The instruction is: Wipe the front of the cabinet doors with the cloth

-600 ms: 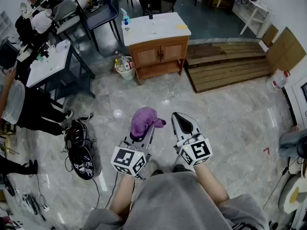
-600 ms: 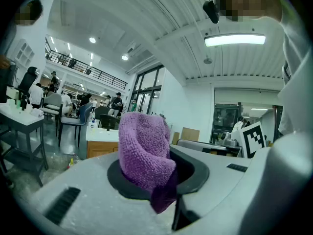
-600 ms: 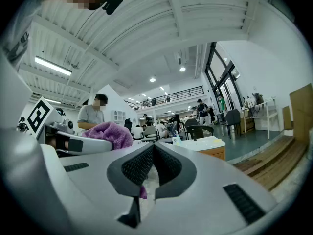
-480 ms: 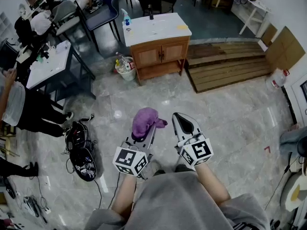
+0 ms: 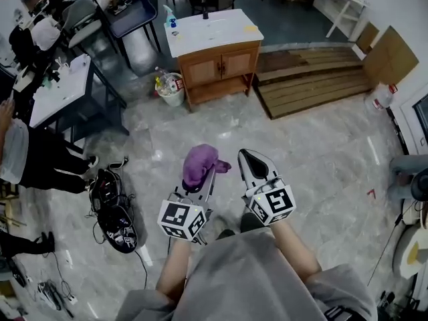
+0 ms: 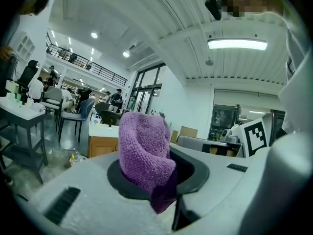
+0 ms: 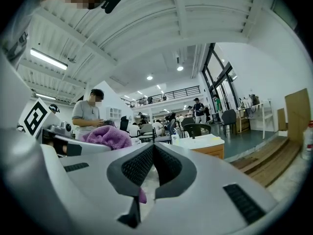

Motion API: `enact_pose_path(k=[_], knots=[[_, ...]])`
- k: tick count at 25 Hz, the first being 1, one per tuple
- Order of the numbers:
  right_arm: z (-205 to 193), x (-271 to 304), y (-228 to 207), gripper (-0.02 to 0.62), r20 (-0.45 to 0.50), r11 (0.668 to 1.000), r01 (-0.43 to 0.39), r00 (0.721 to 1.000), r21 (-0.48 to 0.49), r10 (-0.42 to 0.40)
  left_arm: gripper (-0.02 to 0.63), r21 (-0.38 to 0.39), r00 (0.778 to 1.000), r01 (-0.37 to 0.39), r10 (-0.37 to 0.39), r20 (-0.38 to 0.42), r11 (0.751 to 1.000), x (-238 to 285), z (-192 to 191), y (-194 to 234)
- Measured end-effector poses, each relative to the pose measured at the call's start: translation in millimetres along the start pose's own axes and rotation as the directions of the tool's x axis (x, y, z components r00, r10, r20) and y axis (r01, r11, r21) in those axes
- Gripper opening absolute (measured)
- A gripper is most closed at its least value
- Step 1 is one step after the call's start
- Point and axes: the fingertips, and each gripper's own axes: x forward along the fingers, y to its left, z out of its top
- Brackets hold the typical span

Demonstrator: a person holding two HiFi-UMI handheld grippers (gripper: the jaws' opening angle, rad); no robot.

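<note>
The left gripper (image 5: 202, 179) stayed clamped on the purple cloth (image 6: 144, 151), which bunched up out of the closed jaws in a soft roll, one darker corner hanging down toward the camera. The right gripper (image 5: 253, 162) was closed too, its ribbed pads meeting at the tips with nothing held between them. Both were held low and close in front of the person, just beside each other, over bare marble floor.

Over the last half second very little had changed. The grippers kept the same pose and the same hold. The wooden cabinet (image 5: 217, 69) slid a little up and to the left in the head view, which looked more like a shift of the head than a real approach. It stood well away at the far side of the floor, its two doors (image 5: 221, 64) shut and untouched. By my judgement the wiping had not begun, and the walk to the cabinet was still to come.

Beside the cabinet's left end sat a white bin (image 5: 171, 93) of bottles, and a spray bottle (image 5: 169, 19) stood on the white top. A wooden platform (image 5: 314, 79) lay to its right.

No brand, label or writing could be read. The only printed patterns were the black-and-white square markers on the left cube (image 5: 179, 221) and the right cube (image 5: 273, 206).
</note>
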Motion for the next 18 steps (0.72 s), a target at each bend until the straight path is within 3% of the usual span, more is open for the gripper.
enact_pose_path(k=[7,18], knots=[[-8,19,-25,0.009,-0.002,1.0,0.01,1.0,0.029,-0.01,0.084,-0.029,1.0,-0.002,0.001,-0.023,1.0,27,-8,12],[-21,83,-99,0.009,-0.031,0.999,-0.022,0.999,0.035,0.023,0.084,-0.053,0.998,-0.036,0.033,-0.057,0.998,114,-7,49]])
